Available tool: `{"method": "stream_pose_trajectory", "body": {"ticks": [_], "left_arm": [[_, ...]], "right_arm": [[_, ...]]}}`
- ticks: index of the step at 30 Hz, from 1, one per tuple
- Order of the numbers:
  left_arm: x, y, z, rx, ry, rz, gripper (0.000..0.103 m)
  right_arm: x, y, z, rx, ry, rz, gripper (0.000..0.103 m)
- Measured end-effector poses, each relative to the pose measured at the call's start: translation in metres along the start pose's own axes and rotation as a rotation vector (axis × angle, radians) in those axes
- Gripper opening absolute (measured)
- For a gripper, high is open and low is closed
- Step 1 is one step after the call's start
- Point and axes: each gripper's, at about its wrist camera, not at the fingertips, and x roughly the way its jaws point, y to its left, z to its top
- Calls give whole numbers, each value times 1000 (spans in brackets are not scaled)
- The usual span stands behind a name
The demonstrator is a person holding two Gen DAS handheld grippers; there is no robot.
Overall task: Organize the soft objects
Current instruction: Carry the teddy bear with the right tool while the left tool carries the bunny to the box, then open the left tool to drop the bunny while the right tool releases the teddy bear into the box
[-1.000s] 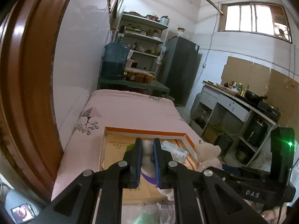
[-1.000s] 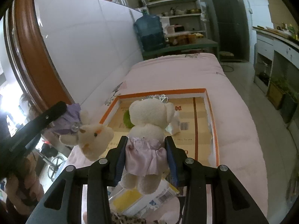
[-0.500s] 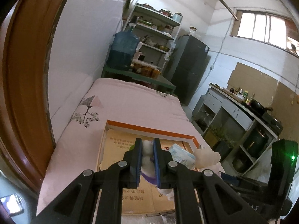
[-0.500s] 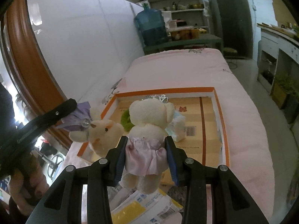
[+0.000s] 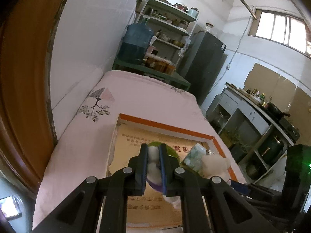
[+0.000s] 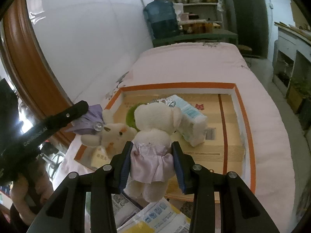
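Left gripper [image 5: 154,167] was clamped tight on the purple-dressed plush [image 6: 108,130], held over the orange-rimmed box's [image 6: 246,128] 8 o'clock corner. Right gripper [image 6: 152,158] was clamped on the pink-dressed bear [image 6: 155,128] over the near edge. Tissue pack [image 6: 191,120] lay inside, box on the bed [image 6: 194,64].

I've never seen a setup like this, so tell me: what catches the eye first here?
Two plush toys, each pinched between black jaws. The right gripper holds a cream teddy bear in a pink dress, and the left gripper clamps a white plush toy with purple cloth. Both hang over an orange-rimmed box on a pink bed, where a tissue pack lies.
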Motion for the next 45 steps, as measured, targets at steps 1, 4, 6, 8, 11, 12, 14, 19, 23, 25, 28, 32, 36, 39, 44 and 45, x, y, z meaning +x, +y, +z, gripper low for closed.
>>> {"method": "stream_pose_trajectory", "body": {"ticks": [1, 4, 6, 8, 11, 12, 14, 19, 23, 25, 28, 32, 36, 39, 44, 45], "left_arm": [[2, 1, -1, -2, 5, 2, 12], [8, 4, -3, -4, 26, 6, 12], [11, 6, -4, -3, 34, 7, 12], [14, 7, -5, -2, 40, 9, 12], [18, 9, -7, -1, 50, 15, 12], [20, 10, -8, -2, 54, 16, 12], [22, 12, -9, -4, 62, 19, 12], [26, 14, -12, -4, 76, 25, 12], [28, 16, -14, -8, 85, 31, 12], [29, 18, -14, -13, 89, 32, 12], [31, 19, -14, -18, 96, 32, 12], [36, 24, -14, -41, 121, 17, 13], [38, 27, -14, -46, 119, 23, 15], [37, 26, -13, -39, 108, 24, 30], [34, 23, -13, -23, 91, 26, 58], [33, 22, -14, -21, 91, 30, 58]], "right_arm": [[2, 0, 0, -3, 4, 0, 41], [8, 2, 0, -14, 19, -3, 41], [13, 2, -1, -18, 30, -5, 41], [16, 1, -2, -19, 39, -6, 41], [21, 1, -3, -23, 50, -9, 41], [23, 1, -3, -25, 55, -11, 41], [26, 0, -4, -25, 62, -13, 41], [32, -1, -6, -21, 75, -15, 41], [35, -2, -7, -16, 84, -16, 41], [36, -3, -7, -14, 85, -16, 41], [38, -3, -9, -12, 89, -15, 41], [39, -5, -9, -8, 92, -11, 41], [39, -5, -9, -7, 90, -10, 46], [39, -6, -9, 6, 89, -4, 46], [36, -8, -9, 21, 86, -5, 49], [35, -8, -10, 21, 86, -5, 50]]}}
